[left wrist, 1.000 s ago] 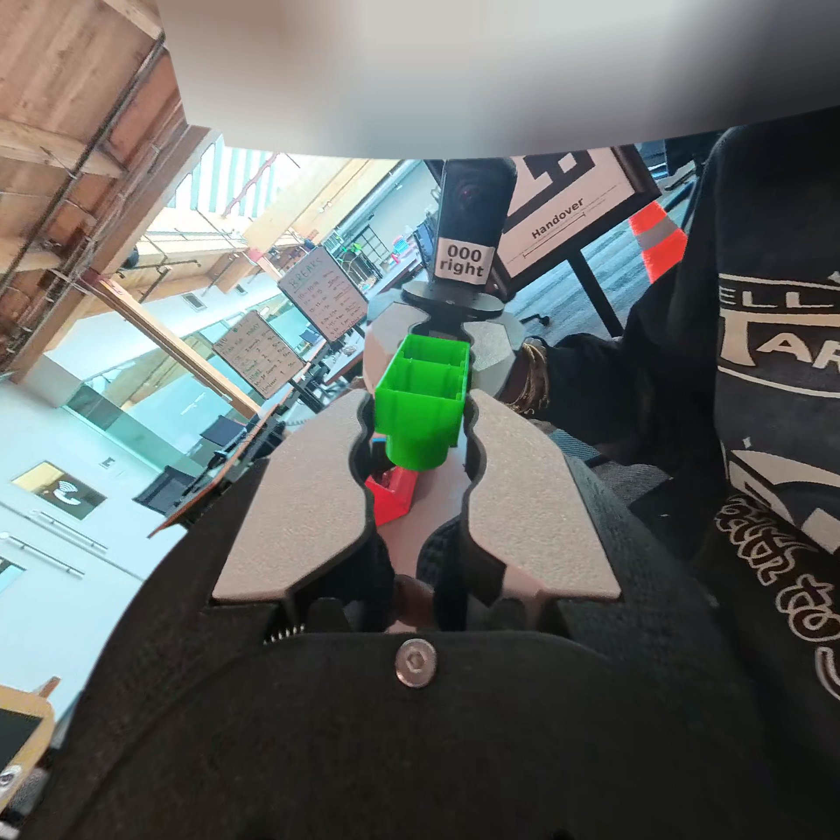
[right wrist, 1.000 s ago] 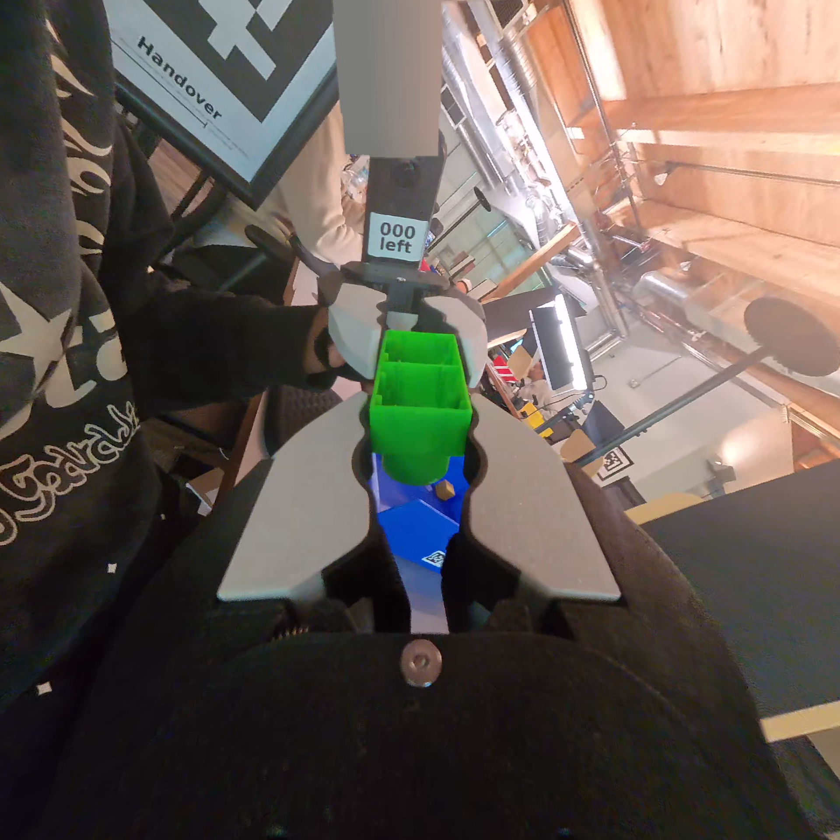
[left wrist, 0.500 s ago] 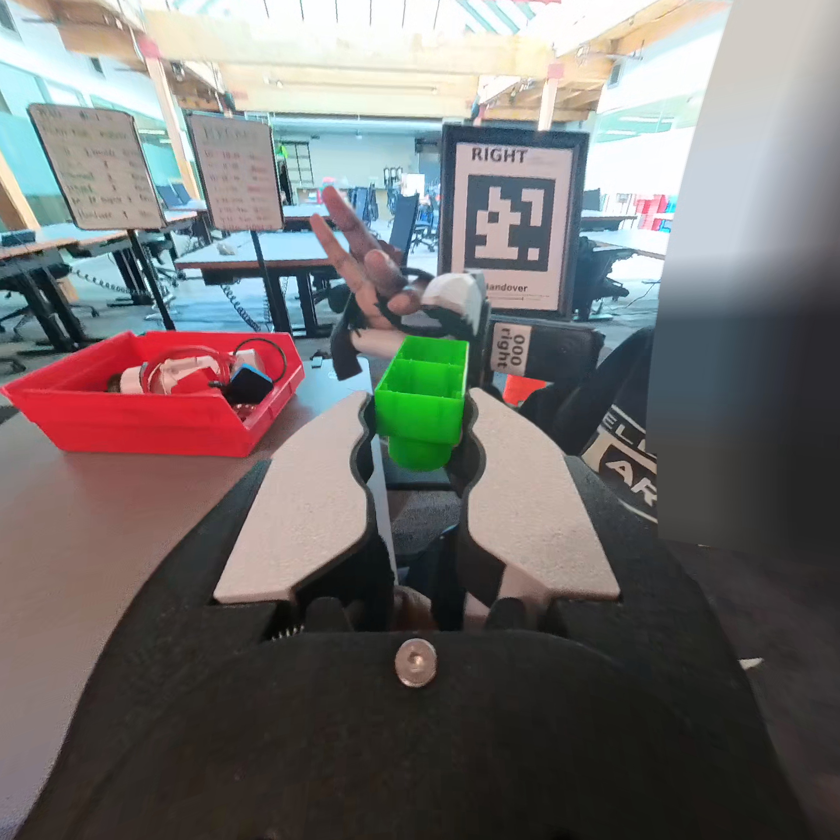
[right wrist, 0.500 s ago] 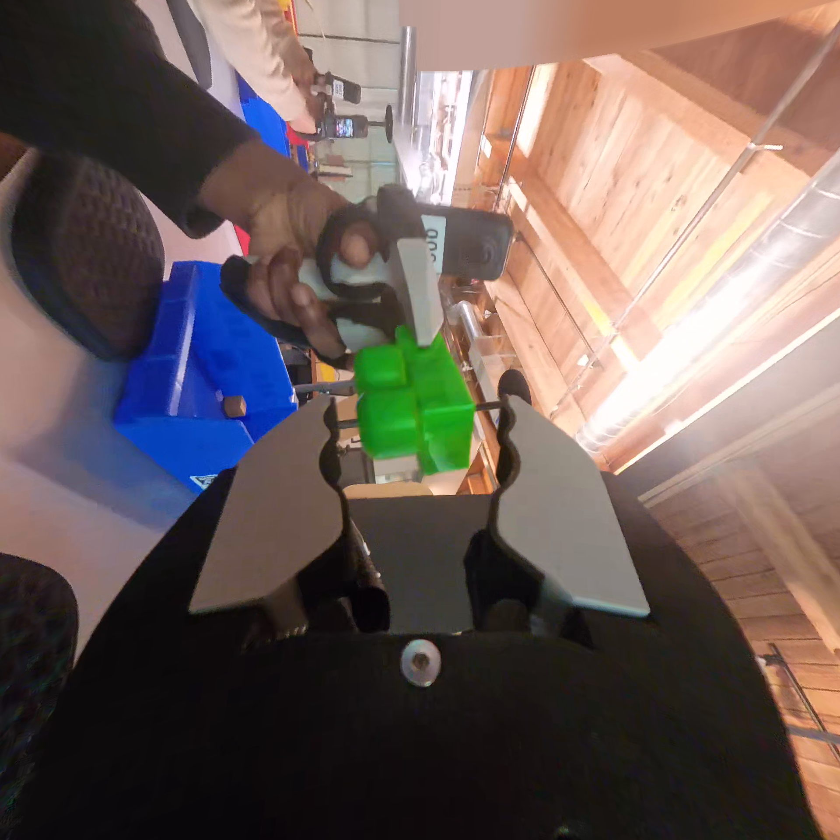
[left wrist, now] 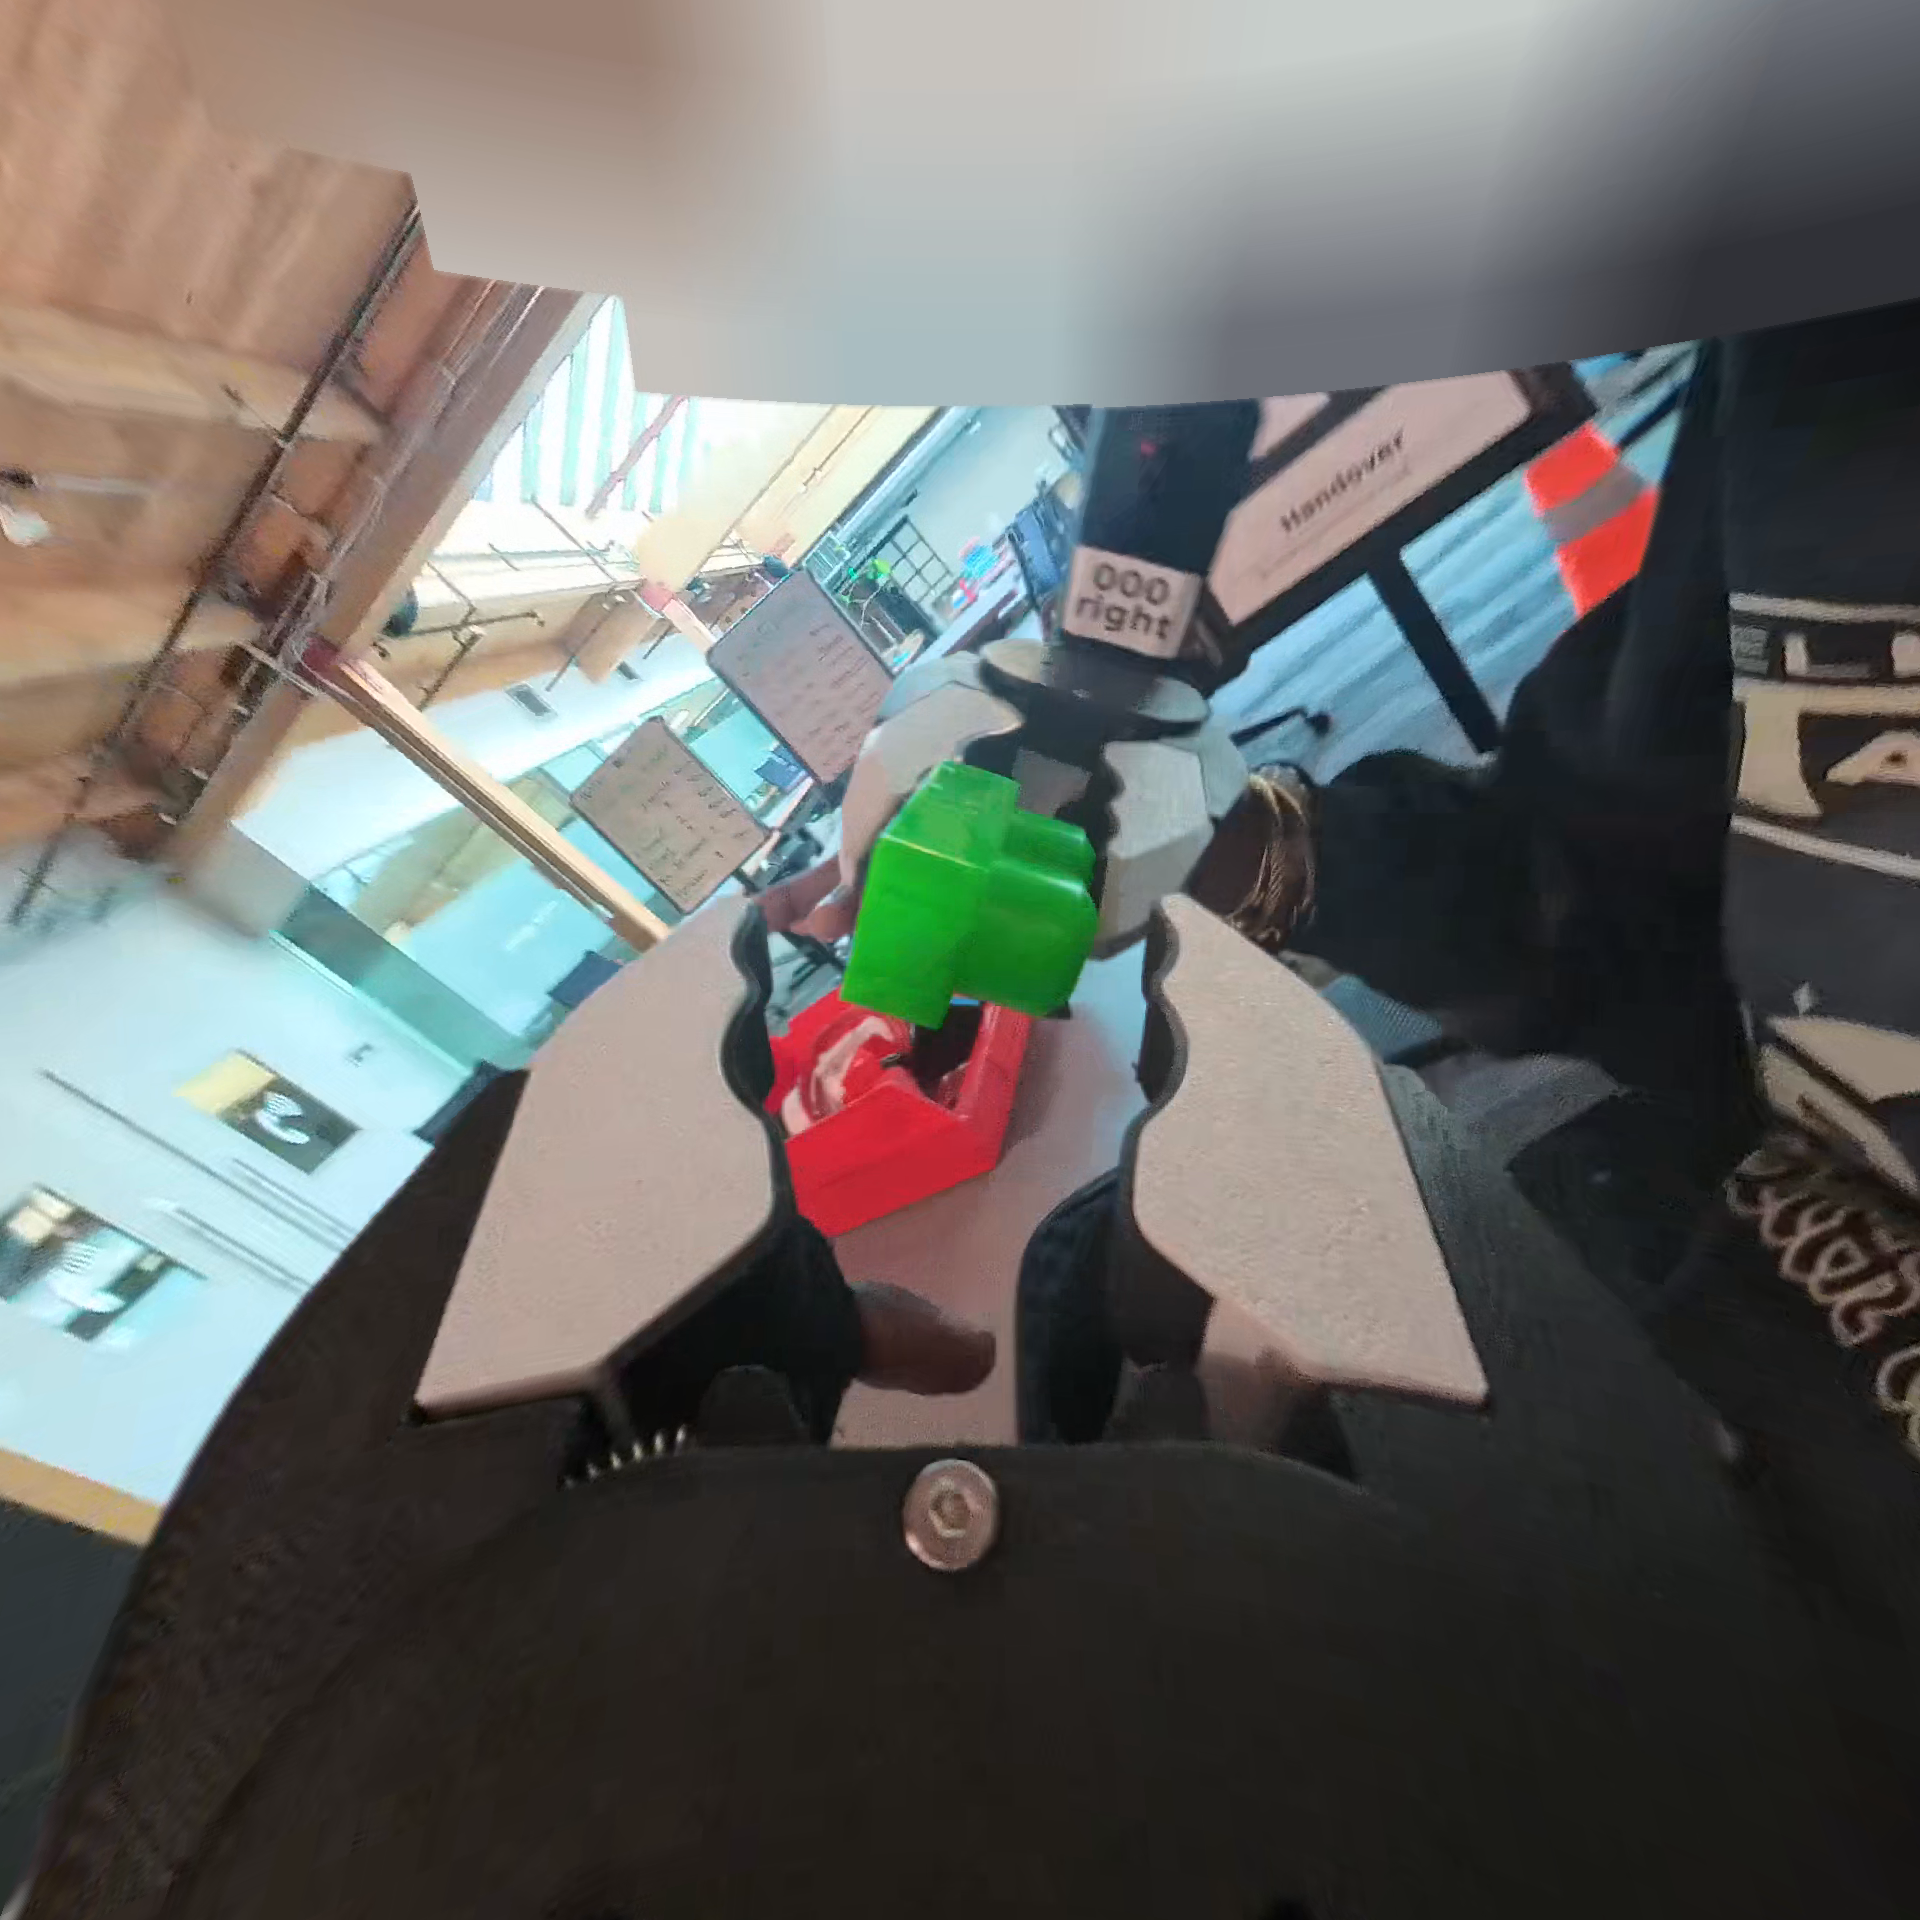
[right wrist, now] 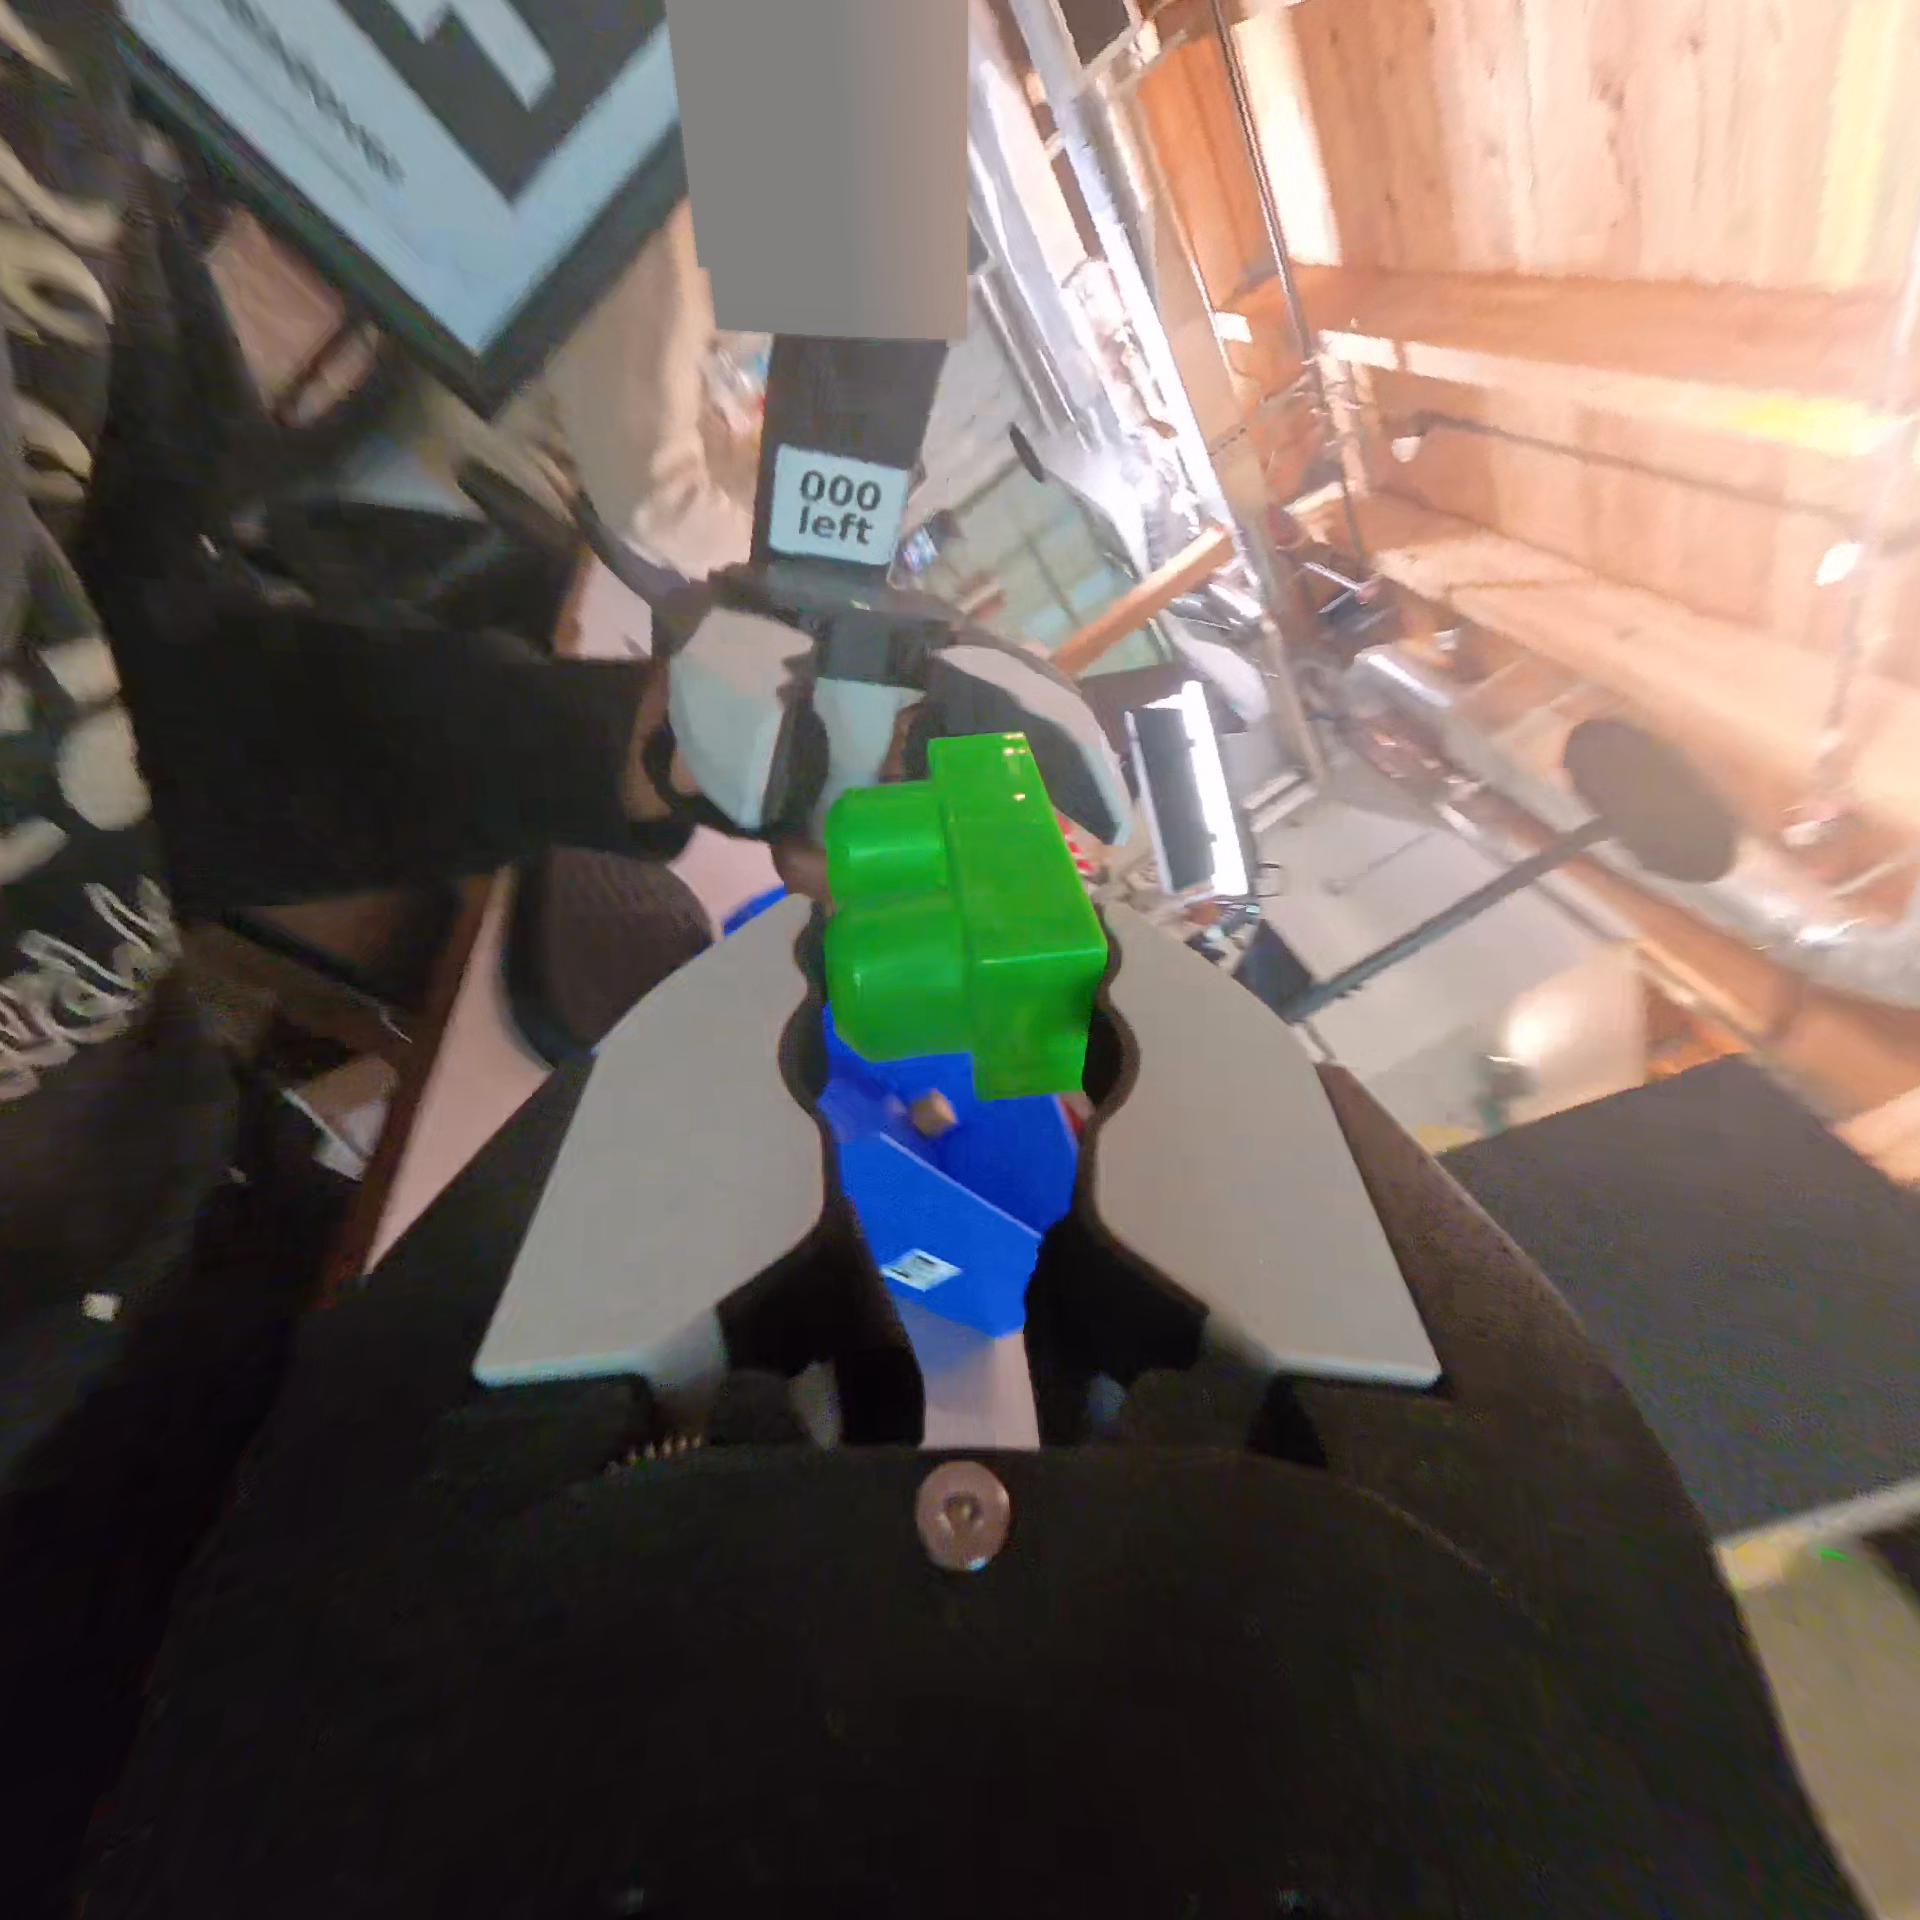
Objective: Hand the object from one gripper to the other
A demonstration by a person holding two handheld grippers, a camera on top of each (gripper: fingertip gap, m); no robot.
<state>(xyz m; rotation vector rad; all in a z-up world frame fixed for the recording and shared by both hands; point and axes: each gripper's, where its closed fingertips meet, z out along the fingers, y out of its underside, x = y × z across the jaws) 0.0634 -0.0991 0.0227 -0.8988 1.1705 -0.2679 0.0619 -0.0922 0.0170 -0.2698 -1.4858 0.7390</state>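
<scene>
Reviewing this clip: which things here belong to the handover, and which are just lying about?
In the job: green block, right gripper closed on it, left gripper open.
Lying about: red bin, blue bin, whiteboards, orange cone.

Item count, both views combined: one green block [right wrist: 961, 914], a single piece with rounded studs on one side; two grippers, the left gripper [left wrist: 951, 940] and the right gripper [right wrist: 956, 961], each with two grey fingers; each gripper carries one white sticker on its black stem; one red bin [left wrist: 894, 1127] in the left wrist view, contents too blurred to count; one blue bin [right wrist: 951, 1195] in the right wrist view, containing one small brown piece [right wrist: 933, 1112]; two whiteboards on stands, one nearer [left wrist: 670, 810] and one farther [left wrist: 805, 675]; one orange cone [left wrist: 1590, 514] with one grey band.
</scene>
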